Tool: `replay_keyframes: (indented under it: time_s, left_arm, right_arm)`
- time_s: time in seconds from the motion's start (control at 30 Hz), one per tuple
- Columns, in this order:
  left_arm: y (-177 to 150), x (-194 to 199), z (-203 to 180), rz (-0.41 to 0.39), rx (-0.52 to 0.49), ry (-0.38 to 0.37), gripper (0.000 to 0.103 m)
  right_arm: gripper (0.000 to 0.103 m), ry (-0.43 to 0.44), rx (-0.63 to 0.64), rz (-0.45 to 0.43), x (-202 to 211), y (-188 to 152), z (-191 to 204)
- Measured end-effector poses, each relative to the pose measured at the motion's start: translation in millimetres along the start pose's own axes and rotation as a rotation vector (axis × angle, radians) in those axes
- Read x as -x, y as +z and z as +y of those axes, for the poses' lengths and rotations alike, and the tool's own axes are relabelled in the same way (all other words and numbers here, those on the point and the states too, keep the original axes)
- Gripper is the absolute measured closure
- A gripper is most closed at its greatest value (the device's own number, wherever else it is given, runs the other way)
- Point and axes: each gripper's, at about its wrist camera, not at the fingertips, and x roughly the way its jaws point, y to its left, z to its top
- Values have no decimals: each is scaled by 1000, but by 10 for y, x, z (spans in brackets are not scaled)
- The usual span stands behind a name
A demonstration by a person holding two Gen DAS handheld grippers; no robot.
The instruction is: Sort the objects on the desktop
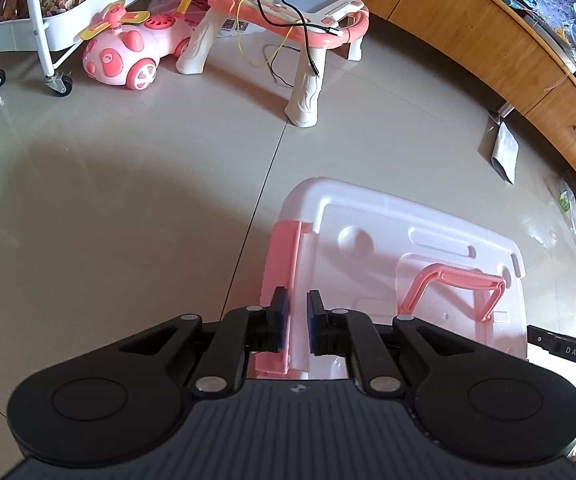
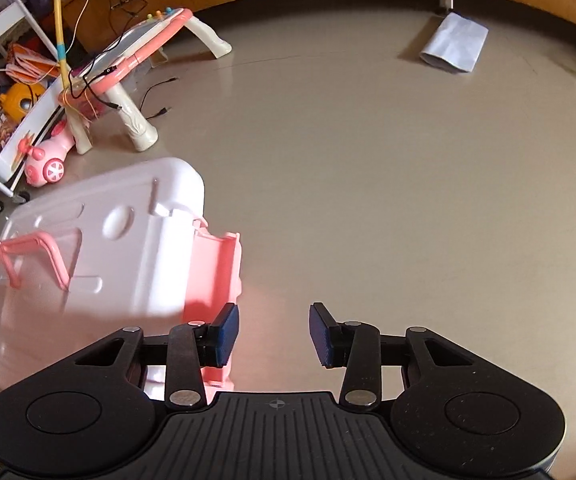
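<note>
A white storage box with a lid stands on the floor; it has a pink carry handle and pink side latches. My left gripper hovers over the box's left end, its jaws a narrow gap apart with nothing clearly between them, the left finger over the pink latch. In the right wrist view the same box lies at the left with its other pink latch. My right gripper is open and empty, just right of that latch.
A pink and white toy drawing table with cables, a pink toy car and a white wheeled cart stand at the far left. Wooden cabinets line the right. A white paper bag lies on the tiled floor.
</note>
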Motion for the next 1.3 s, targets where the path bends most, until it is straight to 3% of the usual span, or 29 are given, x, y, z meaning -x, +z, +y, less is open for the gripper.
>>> replay_keyframes:
  time_s: [0.23,0.3,0.47,0.73,0.83,0.93,1.3]
  left_arm:
    - [-8,4,21,-2,1,-7,92]
    - [-7,3,54,-2,-3,-10,92]
    - [-12,2,72,-4,-1,-15,92]
    - [-16,3,68,-7,10,-22,92]
    - [-19,7,44,-8,7,-20,92]
    - [-19,7,29,-6,3,-20,92]
    - [-46,8,-51,-15,-35,4,92]
  right_arm:
    - [80,65,3,42,-73,-34,50]
    - [95,99,-12,44,-89,-22,70]
    - [97,70,34,38,-18,2,135]
    - [97,100,84,-20,253,69,250]
    - [100,171,87,-27,316,93,328]
    - [99,121,148,-36,312,104,445]
    - [97,97,172,-25,308,89,492]
